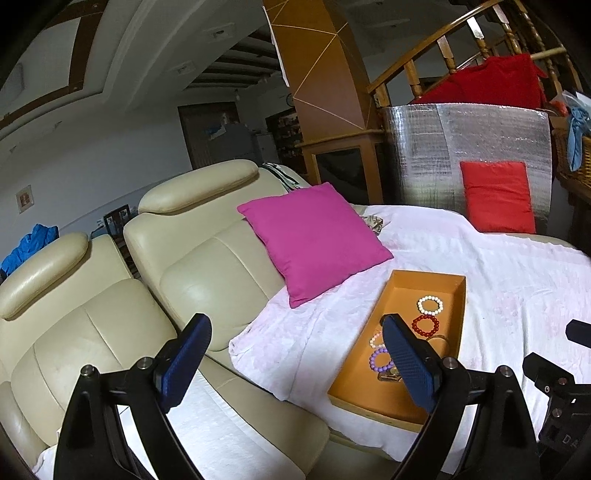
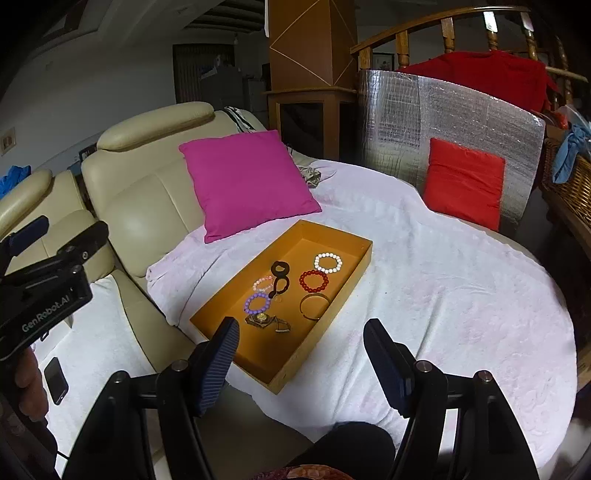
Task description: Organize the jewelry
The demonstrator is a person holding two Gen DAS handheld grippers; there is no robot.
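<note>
Two handheld grippers are hovering over a cream leather sofa (image 2: 140,192) draped in a pale pink blanket (image 2: 443,295), both released and carrying nothing. The left gripper (image 1: 295,354) is standing wide open above the sofa seat, its right-hand pad overlapping the near-left edge of the orange tray (image 2: 221,306) in the left wrist view. The right gripper (image 2: 301,354) is spread just as wide over the tray's near corner.

The jewelry is all lying inside the tray. Going left to right: a purple bead bracelet (image 2: 257,302) and a pink bead bracelet (image 2: 263,284) toward the left wall, a watch (image 2: 263,318) nearer the front, a black band (image 2: 280,277) in the middle, then a gold bangle (image 2: 314,305), a red bead bracelet (image 2: 314,280) and a white bead bracelet (image 2: 328,263) toward the right wall.

The risk is looking plain — the tray is sitting on soft, rumpled bedding, so a downward press on a rim could tip it and scatter the pieces. The bracelets are also lying close together, some touching, so wide jaws might drag a neighbour along.

A magenta cushion (image 2: 247,181) is leaning against the sofa back behind the tray's far-left corner, a red cushion (image 2: 463,184) against a silver foil panel (image 2: 443,122) at the right. A dark phone (image 2: 56,380) is lying at the left — beyond, a wooden balustrade (image 2: 443,26) and a dim room.
</note>
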